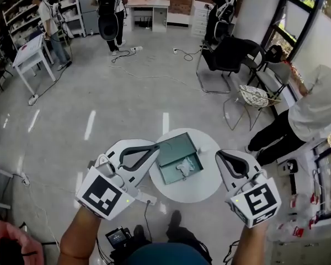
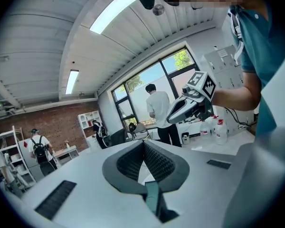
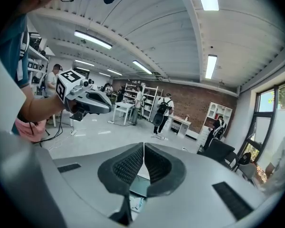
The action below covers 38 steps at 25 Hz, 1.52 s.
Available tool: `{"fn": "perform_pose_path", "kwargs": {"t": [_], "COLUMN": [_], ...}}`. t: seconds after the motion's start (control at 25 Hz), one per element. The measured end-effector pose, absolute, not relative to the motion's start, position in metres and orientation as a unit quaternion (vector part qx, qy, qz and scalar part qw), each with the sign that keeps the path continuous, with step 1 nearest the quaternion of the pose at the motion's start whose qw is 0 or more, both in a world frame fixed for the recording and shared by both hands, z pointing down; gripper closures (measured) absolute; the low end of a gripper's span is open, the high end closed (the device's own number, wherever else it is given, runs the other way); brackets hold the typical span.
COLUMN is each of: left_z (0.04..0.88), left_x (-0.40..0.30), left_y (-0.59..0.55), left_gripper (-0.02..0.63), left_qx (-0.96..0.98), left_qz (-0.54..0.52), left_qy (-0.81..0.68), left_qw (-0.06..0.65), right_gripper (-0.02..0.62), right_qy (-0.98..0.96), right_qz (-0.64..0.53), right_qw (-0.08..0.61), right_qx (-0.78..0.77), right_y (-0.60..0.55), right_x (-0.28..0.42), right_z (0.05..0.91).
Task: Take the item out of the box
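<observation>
Open green box (image 1: 175,148) at the middle of a round white desk (image 1: 196,191), a crumpled white item (image 1: 183,168) inside. It looks light and soft; pinch its bunched middle. Left claw (image 2: 143,144) and right claw (image 3: 143,148) hover pressed together, empty

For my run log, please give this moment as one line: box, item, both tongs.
box: open, on table | item: white, inside box | left tongs: shut, empty | right tongs: shut, empty | step: item not grasped
</observation>
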<state>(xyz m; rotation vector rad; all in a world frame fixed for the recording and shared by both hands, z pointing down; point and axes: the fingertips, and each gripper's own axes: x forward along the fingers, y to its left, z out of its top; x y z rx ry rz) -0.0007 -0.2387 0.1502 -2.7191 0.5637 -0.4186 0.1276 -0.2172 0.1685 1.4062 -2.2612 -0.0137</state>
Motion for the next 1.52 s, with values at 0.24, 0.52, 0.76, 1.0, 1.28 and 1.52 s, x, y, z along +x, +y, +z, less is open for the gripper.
{"fn": "perform_pose_path", "kwargs": {"t": [0.24,0.52,0.76,1.0,1.28,1.52], "left_z": [0.175,0.211,0.254,0.304,0.370,0.430], "left_x": [0.019,0.041,0.054,0.069,0.084,0.088], "left_y": [-0.277,-0.315,-0.341,-0.366,-0.393,-0.409], "left_gripper": [0.588,0.588,0.588,0.588,0.588,0.588], "left_qx": [-0.951,-0.950,-0.951,-0.951,-0.952,-0.950], "left_qz": [-0.161,-0.171,-0.186,-0.201,-0.217,-0.232], "left_qy": [0.218,0.225,0.222,0.215,0.210,0.207], "left_qw": [0.150,0.131,0.112,0.089,0.060,0.035], "right_gripper": [0.555,0.555,0.555,0.555,0.555,0.555], "right_qy": [-0.847,-0.857,-0.859,-0.859,-0.857,-0.857], "right_qz": [-0.008,0.001,0.021,0.046,0.077,0.101], "right_qw": [0.233,0.234,0.237,0.247,0.264,0.279], "right_qx": [0.478,0.459,0.452,0.446,0.435,0.422], "right_y": [-0.265,-0.306,-0.333,-0.359,-0.391,-0.411], "right_x": [0.147,0.170,0.184,0.201,0.217,0.222], "right_z": [0.195,0.234,0.276,0.330,0.402,0.466]}}
